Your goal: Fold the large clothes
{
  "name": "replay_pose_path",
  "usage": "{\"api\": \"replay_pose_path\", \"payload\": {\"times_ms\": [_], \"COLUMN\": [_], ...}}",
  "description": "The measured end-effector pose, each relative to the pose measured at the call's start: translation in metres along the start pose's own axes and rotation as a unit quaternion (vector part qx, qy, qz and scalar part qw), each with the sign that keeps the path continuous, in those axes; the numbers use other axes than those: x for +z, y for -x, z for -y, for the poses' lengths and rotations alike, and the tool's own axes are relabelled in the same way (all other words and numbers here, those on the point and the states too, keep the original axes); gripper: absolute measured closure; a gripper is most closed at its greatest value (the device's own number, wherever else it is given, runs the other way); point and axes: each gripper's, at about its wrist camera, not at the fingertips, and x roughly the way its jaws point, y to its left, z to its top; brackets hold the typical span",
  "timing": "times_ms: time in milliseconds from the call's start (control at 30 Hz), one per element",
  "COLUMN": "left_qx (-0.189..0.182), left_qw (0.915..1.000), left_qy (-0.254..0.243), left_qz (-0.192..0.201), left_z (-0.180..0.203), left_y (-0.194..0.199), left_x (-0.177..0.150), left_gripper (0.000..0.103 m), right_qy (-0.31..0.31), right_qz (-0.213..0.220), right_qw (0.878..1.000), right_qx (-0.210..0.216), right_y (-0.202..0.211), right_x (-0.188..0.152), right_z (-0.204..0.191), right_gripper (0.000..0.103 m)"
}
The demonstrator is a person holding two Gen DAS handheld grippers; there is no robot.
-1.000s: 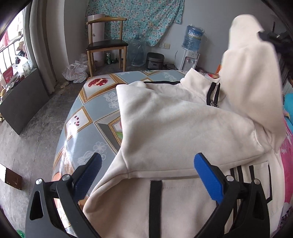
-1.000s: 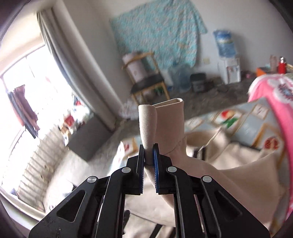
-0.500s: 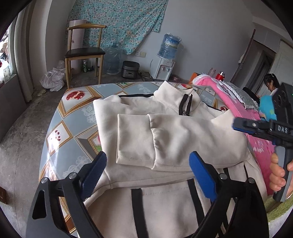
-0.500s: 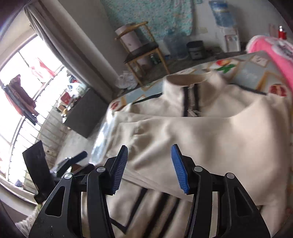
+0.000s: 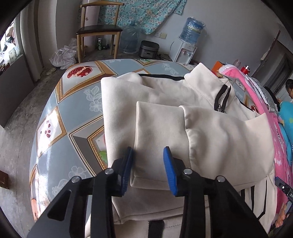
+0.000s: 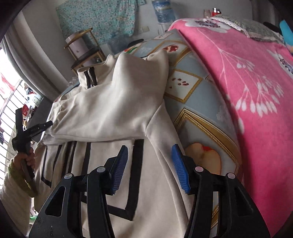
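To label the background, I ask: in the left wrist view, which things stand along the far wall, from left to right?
wooden chair → clear water jug on the floor → rice cooker → water dispenser with blue bottle

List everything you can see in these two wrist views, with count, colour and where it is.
jacket: one, cream with black trim, sleeves folded across its chest, on the table
table: one, blue-grey fruit-print cover, under the jacket
blanket: one, pink floral, right of the jacket
chair: one, wooden with dark seat, by the far wall
water dispenser: one, white with blue bottle, far wall
floral cloth: one, turquoise, hung on the wall
left gripper: black with blue pads, straddling the sleeve cuff, just been closing
right gripper: black with blue pads, open over the jacket's side edge
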Motion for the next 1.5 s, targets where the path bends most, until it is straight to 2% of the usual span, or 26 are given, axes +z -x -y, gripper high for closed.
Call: {"api": "replay_pose_path", "payload": {"times_ms": [33, 100, 233, 367, 400, 500, 600, 733, 833, 933, 1033, 1067, 1100, 1133, 1200, 1267, 1300, 1333, 1367, 1400, 1500], "left_qx": [0.006, 0.011, 0.016, 0.038, 0.048, 0.057, 0.052, 0.06, 0.062, 0.063, 0.068, 0.067, 0.067, 0.067, 0.069, 0.071, 0.071, 0.071, 0.07, 0.068, 0.065], "left_qw": [1.0, 0.9999, 0.9997, 0.9992, 0.9987, 0.9979, 0.9974, 0.998, 0.998, 0.998, 0.9977, 0.9977, 0.9978, 0.9977, 0.9975, 0.9973, 0.9973, 0.9973, 0.9974, 0.9975, 0.9977], "left_qy": [-0.001, 0.002, 0.014, -0.008, -0.018, -0.03, -0.031, -0.012, -0.002, -0.003, -0.008, -0.007, -0.007, -0.008, -0.011, -0.015, -0.016, -0.018, -0.019, -0.019, -0.02], "left_qz": [0.0, -0.003, -0.009, -0.007, -0.007, 0.008, 0.039, 0.017, -0.013, -0.007, -0.002, -0.001, 0.0, 0.001, 0.001, 0.002, 0.002, 0.002, 0.003, 0.003, 0.006], "left_z": [-0.001, -0.003, -0.006, 0.003, 0.005, 0.013, 0.017, 0.002, -0.01, -0.011, -0.009, -0.01, -0.01, -0.01, -0.009, -0.008, -0.008, -0.008, -0.008, -0.009, -0.01], "left_y": [-0.001, -0.002, -0.005, -0.006, -0.004, 0.013, 0.047, 0.05, 0.031, 0.028, 0.026, 0.026, 0.026, 0.026, 0.027, 0.027, 0.027, 0.027, 0.027, 0.027, 0.027], "left_x": [0.001, 0.003, 0.008, 0.007, 0.006, 0.006, 0.005, -0.004, -0.015, -0.021, -0.024, -0.025, -0.025, -0.026, -0.027, -0.026, -0.027, -0.027, -0.027, -0.026, -0.028], "left_gripper": [0.079, 0.083, 0.083, 0.087, 0.098, 0.099, 0.099, 0.099, 0.099, 0.099, 0.099, 0.099, 0.099, 0.099, 0.099, 0.099, 0.099, 0.099, 0.099, 0.099, 0.099], "right_qy": [0.004, 0.01, 0.008, 0.0, -0.001, -0.002, 0.002, 0.022, 0.021, -0.013, -0.058, -0.075, -0.089, -0.096, -0.114, -0.121, -0.122, -0.12, -0.114, -0.104, -0.074], "right_qz": [0.001, 0.002, 0.002, 0.0, 0.0, -0.001, -0.008, -0.023, -0.015, -0.004, -0.013, -0.022, -0.033, -0.041, -0.052, -0.065, -0.066, -0.068, -0.065, -0.052, 0.01], "right_qw": [1.0, 1.0, 1.0, 1.0, 1.0, 1.0, 1.0, 0.999, 0.999, 0.998, 0.994, 0.993, 0.993, 0.993, 0.99, 0.989, 0.989, 0.989, 0.991, 0.993, 0.997], "right_qx": [-0.002, -0.002, 0.002, 0.006, 0.008, 0.011, 0.009, 0.0, 0.02, 0.053, 0.087, 0.084, 0.073, 0.063, 0.059, 0.051, 0.048, 0.045, 0.037, 0.032, 0.012], "right_y": [0.001, -0.003, -0.006, -0.009, -0.009, -0.007, -0.006, 0.003, 0.019, 0.03, 0.01, -0.005, -0.023, -0.038, -0.067, -0.091, -0.099, -0.105, -0.107, -0.103, -0.082], "right_x": [-0.001, -0.002, -0.001, -0.001, -0.002, -0.002, 0.0, 0.005, 0.023, 0.058, 0.1, 0.112, 0.125, 0.134, 0.151, 0.163, 0.166, 0.169, 0.17, 0.173, 0.173], "right_z": [-0.002, -0.007, -0.01, -0.008, -0.008, -0.006, -0.007, -0.011, -0.011, -0.003, 0.012, 0.018, 0.024, 0.027, 0.032, 0.032, 0.031, 0.028, 0.026, 0.022, 0.014], "right_gripper": [0.053, 0.053, 0.053, 0.053, 0.054, 0.055, 0.055, 0.055, 0.055, 0.052, 0.05, 0.05, 0.053, 0.059, 0.062, 0.069, 0.079, 0.093, 0.098, 0.098, 0.099]}}
